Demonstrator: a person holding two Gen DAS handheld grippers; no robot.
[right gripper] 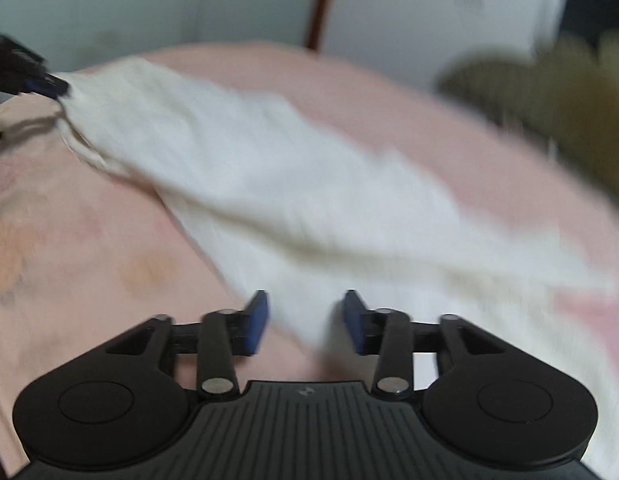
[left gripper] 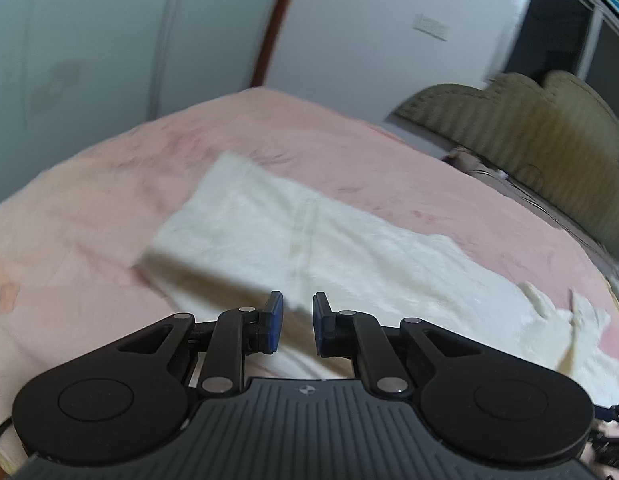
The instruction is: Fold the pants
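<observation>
White fleecy pants [left gripper: 309, 232] lie stretched across a pink bed, with one end folded over at the left. My left gripper [left gripper: 296, 322] is open, its blue pads just above the near edge of the pants, holding nothing. In the right wrist view the pants [right gripper: 269, 184] run from upper left to lower right, blurred by motion. My right gripper [right gripper: 305, 320] is open wide over the near edge of the cloth. The left gripper's blue tip [right gripper: 45, 86] shows at the far left end of the pants.
The pink bedspread [left gripper: 89, 200] covers the whole bed. An olive padded headboard [left gripper: 549, 148] stands at the right, with a white wall and a brown door frame [left gripper: 275, 24] behind. A window [left gripper: 569, 28] is at the upper right.
</observation>
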